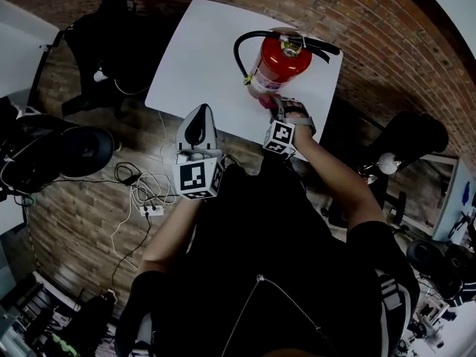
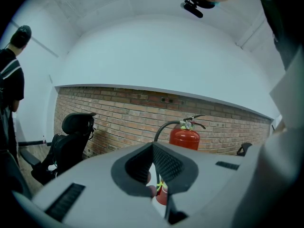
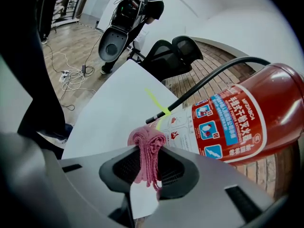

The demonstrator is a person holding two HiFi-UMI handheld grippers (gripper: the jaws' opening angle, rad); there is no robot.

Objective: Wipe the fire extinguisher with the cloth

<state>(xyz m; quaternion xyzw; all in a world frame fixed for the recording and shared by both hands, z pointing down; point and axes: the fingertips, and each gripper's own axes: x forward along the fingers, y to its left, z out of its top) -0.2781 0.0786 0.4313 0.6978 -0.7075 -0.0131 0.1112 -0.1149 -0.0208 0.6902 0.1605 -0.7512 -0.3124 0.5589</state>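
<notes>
Brick-pattern floor (image 1: 74, 222) runs under everything, w/ white cables and a power strip (image 1: 149, 208) lying on it left of the person. White table (image 1: 193, 58) sits ahead. Black office chair (image 1: 111, 43) stands off its left side.

Red fire extinguisher (image 1: 281, 64) stands upright on the table's right part, near the right corner. Its handle and gauge are on top, and its black hose (image 1: 239, 50) loops out to the left and back down the body.

Left gripper (image 1: 199, 125) is held low at the table's near edge, well short of the extinguisher. Its jaws are closed tip to tip w/ nothing between them.

Right gripper (image 1: 277, 104) is up at the extinguisher's lower body, on the person's side, jaws clamped on the pink cloth (image 3: 148, 151). Cloth is bunched above the pads and sits right at the white label area; looks like contact, but can't be sure. Thin yellow tag (image 3: 156, 101) hangs by the hose nozzle, just beside the cloth.
</notes>
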